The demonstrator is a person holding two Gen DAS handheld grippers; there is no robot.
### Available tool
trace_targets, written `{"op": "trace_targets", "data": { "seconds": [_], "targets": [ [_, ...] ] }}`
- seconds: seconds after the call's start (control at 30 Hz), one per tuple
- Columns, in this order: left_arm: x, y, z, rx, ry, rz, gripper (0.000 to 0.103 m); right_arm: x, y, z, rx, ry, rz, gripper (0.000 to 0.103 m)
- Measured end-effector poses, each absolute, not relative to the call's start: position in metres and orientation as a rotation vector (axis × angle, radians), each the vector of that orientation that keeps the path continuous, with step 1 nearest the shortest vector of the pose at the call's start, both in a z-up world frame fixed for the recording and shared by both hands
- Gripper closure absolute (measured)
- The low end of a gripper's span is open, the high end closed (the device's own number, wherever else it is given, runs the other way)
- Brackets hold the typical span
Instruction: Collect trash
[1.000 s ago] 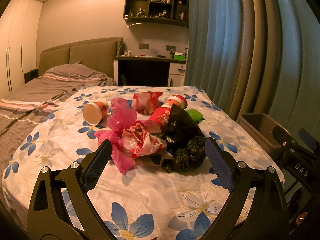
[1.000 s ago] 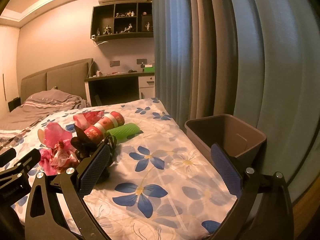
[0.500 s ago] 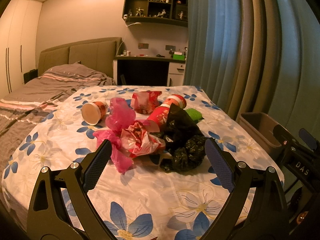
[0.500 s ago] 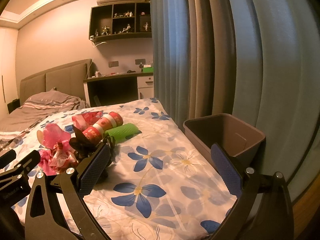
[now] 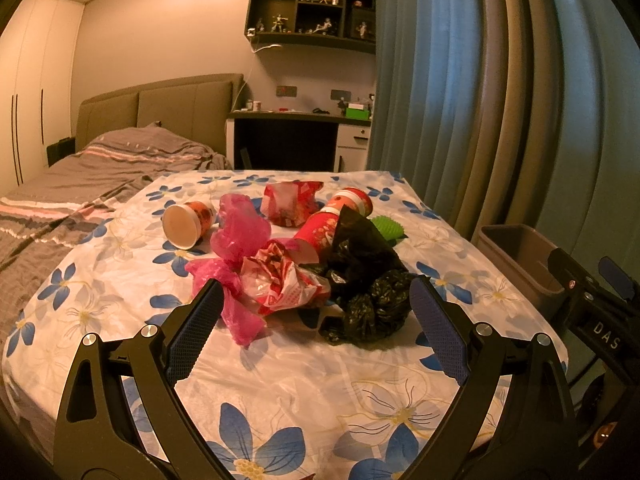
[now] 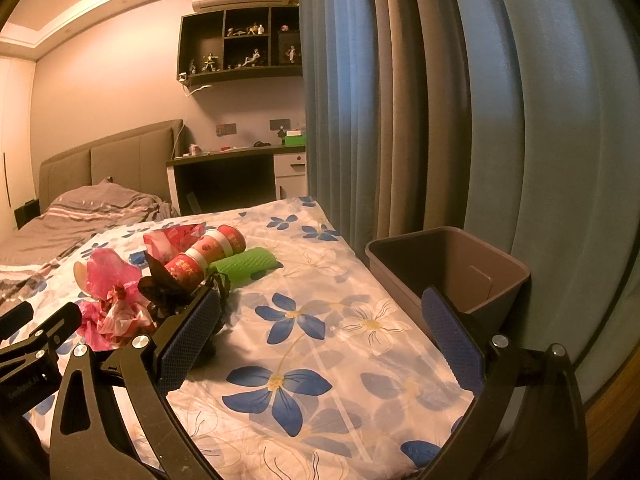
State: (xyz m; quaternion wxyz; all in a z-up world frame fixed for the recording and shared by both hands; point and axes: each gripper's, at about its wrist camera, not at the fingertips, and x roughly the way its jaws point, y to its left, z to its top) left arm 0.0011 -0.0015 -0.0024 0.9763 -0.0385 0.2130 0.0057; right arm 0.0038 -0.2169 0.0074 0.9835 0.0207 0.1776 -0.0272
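Trash (image 5: pixel 304 256) lies heaped at the centre of the flower-print sheet (image 5: pixel 312 392) in your left wrist view. The heap comprises a pink bag (image 5: pixel 236 240), a crumpled red-and-white wrapper (image 5: pixel 280 280), a black bag (image 5: pixel 364 280), a red tube (image 5: pixel 332 224) and a paper cup (image 5: pixel 184 224) on its side. Your left gripper (image 5: pixel 316 332) hangs in front of the heap, jaws spread wide and holding nothing. The bin (image 5: pixel 520 260) stands beside the bed at the right.

In your right wrist view, the right gripper (image 6: pixel 320 332) is likewise spread and empty above bare sheet. The heap sits at far left, beyond its left finger (image 6: pixel 188 340); a green roll (image 6: pixel 244 266) lies beside the tube. The brown bin (image 6: pixel 448 264) stands against the curtain (image 6: pixel 440 100), open.
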Motion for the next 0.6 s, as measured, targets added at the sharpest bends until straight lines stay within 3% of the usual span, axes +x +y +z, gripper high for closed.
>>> {"op": "trace_targets", "data": {
  "seconds": [0.6],
  "targets": [
    [0.0012, -0.0012, -0.0022, -0.079, 0.431, 0.010, 0.011, 0.0036, -0.2184, 0.0074, 0.044, 0.354, -0.054, 0.005]
  ]
}}
